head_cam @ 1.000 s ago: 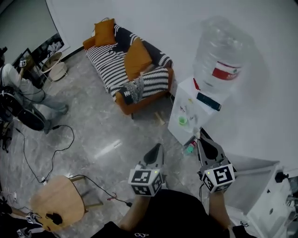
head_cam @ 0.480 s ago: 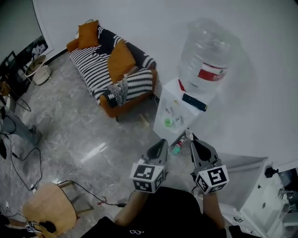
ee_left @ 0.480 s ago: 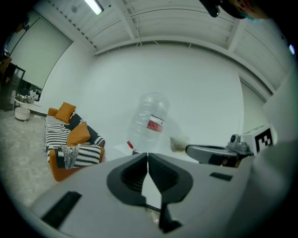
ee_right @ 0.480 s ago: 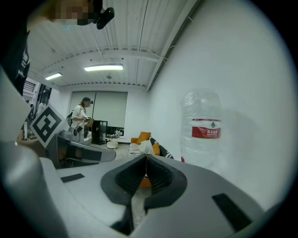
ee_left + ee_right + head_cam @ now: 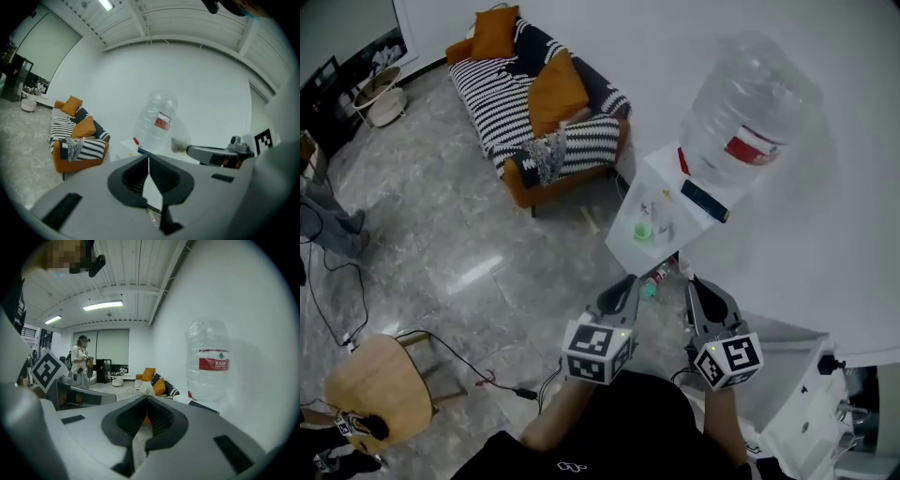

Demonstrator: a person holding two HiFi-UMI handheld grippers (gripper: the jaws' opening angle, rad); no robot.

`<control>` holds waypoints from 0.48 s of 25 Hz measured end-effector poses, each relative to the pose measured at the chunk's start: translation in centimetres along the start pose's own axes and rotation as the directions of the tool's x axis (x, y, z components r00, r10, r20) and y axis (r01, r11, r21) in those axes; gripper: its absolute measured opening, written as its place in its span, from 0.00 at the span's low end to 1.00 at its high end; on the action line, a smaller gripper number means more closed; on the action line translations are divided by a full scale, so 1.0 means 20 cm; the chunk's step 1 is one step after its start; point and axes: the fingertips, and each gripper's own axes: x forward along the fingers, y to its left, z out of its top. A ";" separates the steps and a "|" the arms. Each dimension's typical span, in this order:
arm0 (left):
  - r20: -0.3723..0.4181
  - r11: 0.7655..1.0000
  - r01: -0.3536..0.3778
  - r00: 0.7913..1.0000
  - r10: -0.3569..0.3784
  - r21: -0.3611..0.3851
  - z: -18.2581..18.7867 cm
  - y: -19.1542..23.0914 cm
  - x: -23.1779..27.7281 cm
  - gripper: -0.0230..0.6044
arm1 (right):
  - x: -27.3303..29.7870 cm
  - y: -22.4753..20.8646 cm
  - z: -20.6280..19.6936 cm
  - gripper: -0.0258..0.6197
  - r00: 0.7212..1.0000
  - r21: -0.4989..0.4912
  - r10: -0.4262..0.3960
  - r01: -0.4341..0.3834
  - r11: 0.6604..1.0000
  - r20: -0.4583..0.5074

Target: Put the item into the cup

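Note:
A small green cup (image 5: 642, 232) stands on the white top of a water dispenser (image 5: 667, 180), ahead of both grippers. My right gripper (image 5: 691, 279) is shut on a small whitish wad (image 5: 144, 389), which pokes out past its closed tips (image 5: 146, 396). The same wad (image 5: 178, 145) shows in the left gripper view, at the end of the right gripper (image 5: 187, 149). Beside it my left gripper (image 5: 627, 280) is held level with it, its jaws closed on nothing (image 5: 148, 158). Both grippers hang over the floor, short of the dispenser.
A big clear water bottle (image 5: 741, 112) sits on the dispenser next to a dark flat object (image 5: 705, 201). A small bottle (image 5: 653, 279) lies on the floor at its foot. A striped sofa (image 5: 539, 103), a wooden stool (image 5: 370, 389), floor cables (image 5: 450, 356) and a person (image 5: 80, 355) are to the left.
The view has swung, and the dispenser with its cup now sits nearer to the gripper tips. Both grippers stay shut side by side, the right one keeping the wad.

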 end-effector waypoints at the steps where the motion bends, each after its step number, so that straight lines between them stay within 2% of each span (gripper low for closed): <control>1: -0.004 1.000 -0.004 1.000 0.004 -0.006 -0.01 0.01 0.01 0.06 | 0.01 0.00 -0.02 0.06 1.000 0.004 0.006 -0.006 1.000 -0.008; 8: -0.081 0.998 -0.066 0.995 0.064 -0.023 -0.13 0.14 0.07 0.06 | 0.17 -0.06 -0.20 0.06 0.995 0.091 0.046 -0.038 0.995 -0.088; 12: -0.093 0.991 -0.136 0.986 0.136 0.000 -0.10 0.28 0.16 0.06 | 0.31 -0.13 -0.28 0.06 0.992 0.123 0.063 -0.049 0.991 -0.111</control>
